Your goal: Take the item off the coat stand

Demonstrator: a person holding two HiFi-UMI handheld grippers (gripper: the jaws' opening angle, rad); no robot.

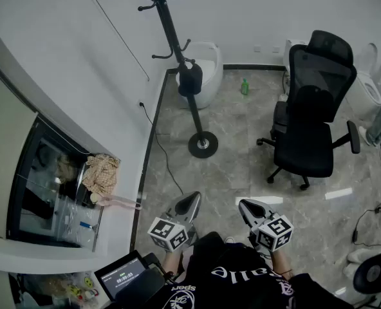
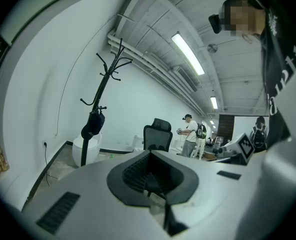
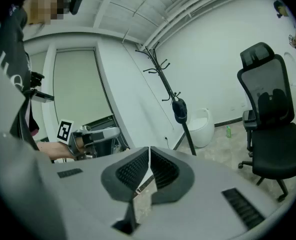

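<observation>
A black coat stand [image 1: 177,50] rises from a round base on the floor near the left wall. A dark cap-like item [image 1: 190,80] hangs low on its pole; it also shows as the dark item [image 2: 93,125] in the left gripper view and the dark item [image 3: 180,110] in the right gripper view. My left gripper [image 1: 194,196] and right gripper [image 1: 244,203] are held side by side near the person's body, well short of the stand. Both the left gripper [image 2: 150,153] and right gripper [image 3: 149,149] are shut with nothing between the jaws.
A black office chair [image 1: 313,108] stands right of the stand. A white rounded fixture [image 1: 210,66] sits behind the pole, with a green bottle [image 1: 244,86] beside it. A cable [image 1: 161,147] runs along the left wall. People stand far off in the left gripper view.
</observation>
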